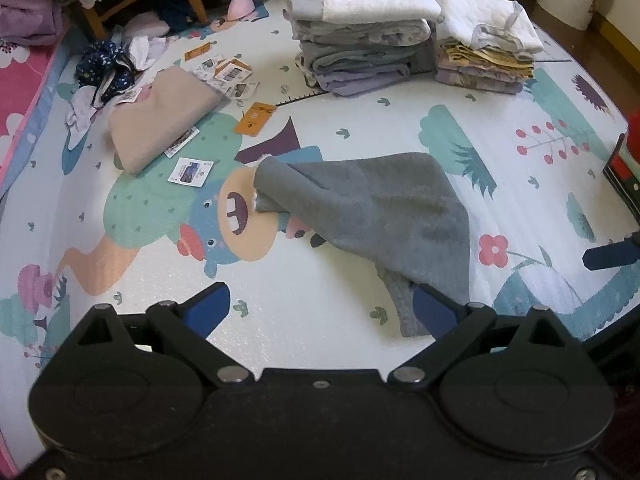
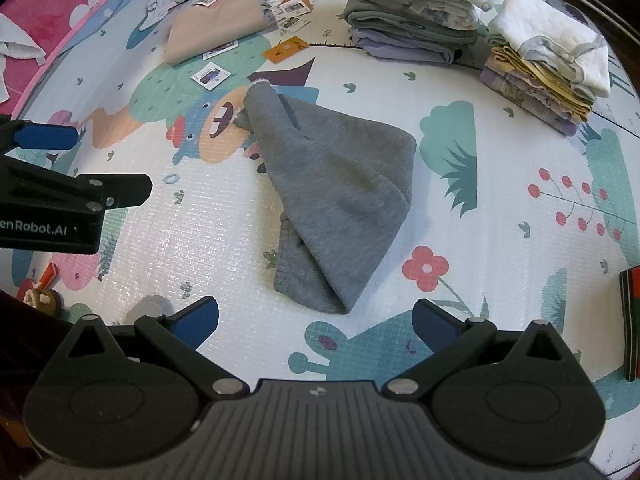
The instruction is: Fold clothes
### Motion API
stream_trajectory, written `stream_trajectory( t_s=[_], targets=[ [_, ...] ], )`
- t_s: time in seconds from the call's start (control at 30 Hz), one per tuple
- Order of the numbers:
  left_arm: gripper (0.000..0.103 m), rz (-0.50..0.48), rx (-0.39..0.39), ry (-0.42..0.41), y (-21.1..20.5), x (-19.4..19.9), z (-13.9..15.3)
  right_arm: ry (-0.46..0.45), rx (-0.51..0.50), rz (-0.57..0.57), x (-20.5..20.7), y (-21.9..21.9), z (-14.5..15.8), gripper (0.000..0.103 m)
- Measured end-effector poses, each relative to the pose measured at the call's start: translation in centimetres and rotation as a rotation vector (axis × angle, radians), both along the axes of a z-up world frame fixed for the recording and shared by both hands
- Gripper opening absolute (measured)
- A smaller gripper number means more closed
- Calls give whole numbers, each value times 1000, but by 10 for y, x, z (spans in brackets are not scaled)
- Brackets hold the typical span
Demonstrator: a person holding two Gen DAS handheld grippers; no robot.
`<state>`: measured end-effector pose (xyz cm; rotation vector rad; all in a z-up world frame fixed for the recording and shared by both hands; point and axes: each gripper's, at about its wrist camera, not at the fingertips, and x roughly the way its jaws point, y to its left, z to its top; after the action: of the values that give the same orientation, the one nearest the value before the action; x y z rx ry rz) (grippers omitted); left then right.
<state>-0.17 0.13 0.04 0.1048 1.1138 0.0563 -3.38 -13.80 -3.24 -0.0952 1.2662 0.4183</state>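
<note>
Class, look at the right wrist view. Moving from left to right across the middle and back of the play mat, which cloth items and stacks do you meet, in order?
Folded beige garment → crumpled grey garment → tall stack of folded clothes → smaller stack of folded clothes.

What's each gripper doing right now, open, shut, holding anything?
Left gripper: open, holding nothing, near the gray garment.
Right gripper: open, holding nothing.

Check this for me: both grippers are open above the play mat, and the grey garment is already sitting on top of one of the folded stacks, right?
Not quite. The grey garment lies loosely crumpled on the play mat, apart from the folded stacks, as the right wrist view shows. The left gripper and right gripper are open.
</note>
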Motion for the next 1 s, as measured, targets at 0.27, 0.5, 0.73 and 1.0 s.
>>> stream_trajectory(
  t_s=[0.27, 0.5, 0.73, 1.0],
  targets=[
    [99, 1, 11, 1, 3, -3, -1, -8, 1, -4, 1, 1, -1, 103],
    [99, 9, 10, 13, 5, 0, -4, -4, -4, -1, 2, 1, -1, 103],
    [99, 12, 11, 11, 5, 1, -2, -7, -8, -1, 1, 2, 0, 103],
    [99, 10, 19, 3, 3, 0, -3, -8, -10, 0, 2, 2, -1, 103]
  ],
)
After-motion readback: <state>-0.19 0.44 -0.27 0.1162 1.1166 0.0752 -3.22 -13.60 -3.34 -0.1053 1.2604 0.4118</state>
